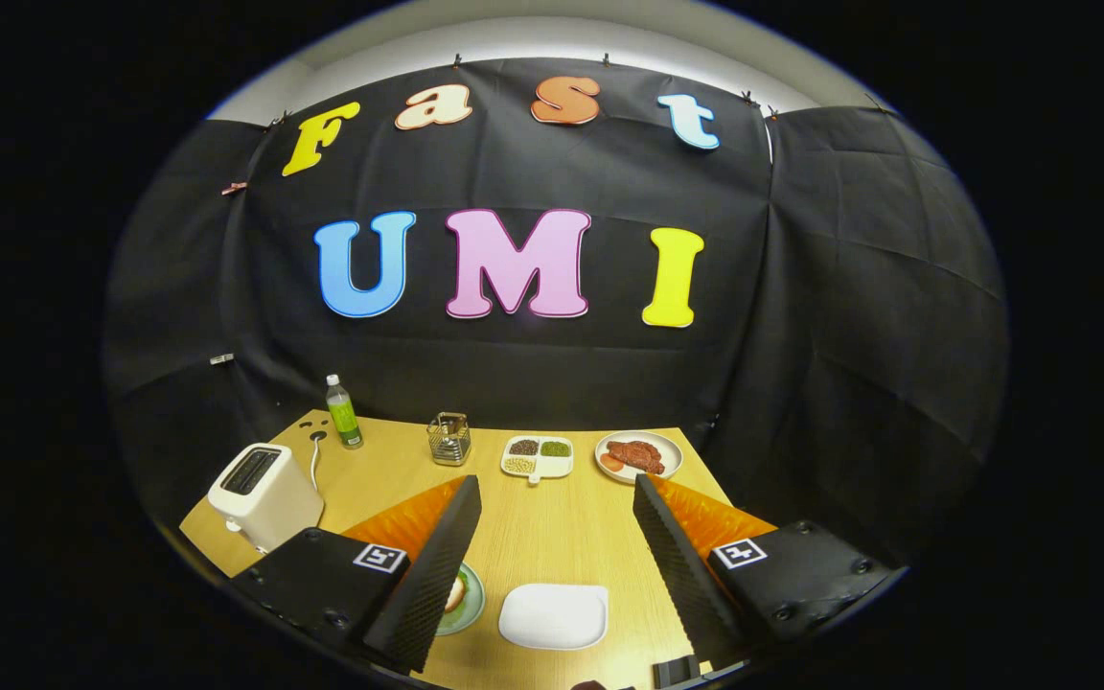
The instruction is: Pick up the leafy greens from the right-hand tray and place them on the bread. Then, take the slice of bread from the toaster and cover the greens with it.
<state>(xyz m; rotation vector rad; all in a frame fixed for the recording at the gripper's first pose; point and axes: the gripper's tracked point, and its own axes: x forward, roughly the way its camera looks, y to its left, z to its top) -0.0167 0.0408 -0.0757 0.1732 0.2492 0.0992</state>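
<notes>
My gripper (555, 489) is held high above the wooden table (533, 537), open wide with nothing between its fingers. A white toaster (263, 495) stands to the left of the left finger, and its top slot looks dark. A green plate (468, 602) peeks out from behind the left finger. It carries a round pale item with some green on it, mostly hidden. A white rounded tray (553, 616) lies between the fingers, close in, and its surface looks bare.
Along the table's far edge stand a green bottle (343, 412), a metal wire holder (449, 439), a white divided dish of beans (538, 456) and a plate of reddish meat (638, 455). The toaster's cord (313, 460) runs back to a hole in the table.
</notes>
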